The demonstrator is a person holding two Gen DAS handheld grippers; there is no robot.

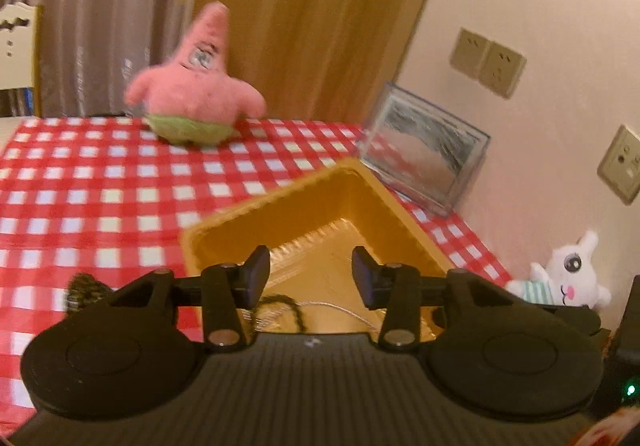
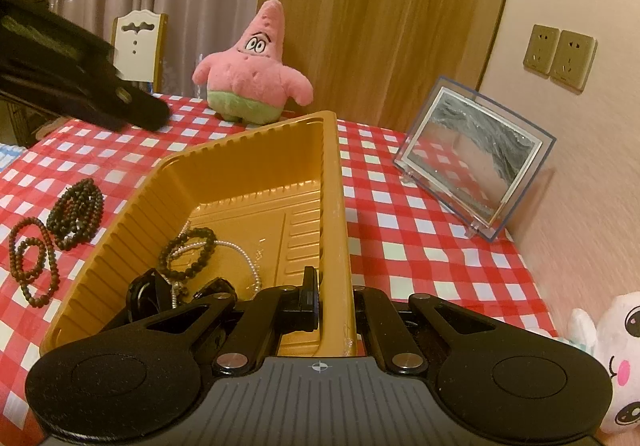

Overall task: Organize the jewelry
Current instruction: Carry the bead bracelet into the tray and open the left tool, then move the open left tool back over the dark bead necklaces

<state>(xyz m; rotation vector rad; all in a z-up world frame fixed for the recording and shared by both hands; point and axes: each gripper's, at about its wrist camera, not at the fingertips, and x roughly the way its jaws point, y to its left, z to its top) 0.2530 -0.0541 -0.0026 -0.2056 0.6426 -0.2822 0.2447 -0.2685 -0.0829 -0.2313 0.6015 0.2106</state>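
Bracelets (image 2: 56,234): two piles on cloth, one beaded (image 2: 188,252) in tray (image 2: 332,182).

Warm, yellowish indoor light tints both my views, moderately bright, with no hard shadows. My left wrist view is smeared by motion: the pink plush toy (image 1: 196,86) ahead of the left gripper (image 1: 311,272) is soft. My right wrist view is sharper, though a black shape (image 2: 80,86) far left of the right gripper (image 2: 334,298) is streaked. The acrylic frame (image 2: 476,154) ahead right carries reflections. Fisheye bending curves the edges, corners go dark.
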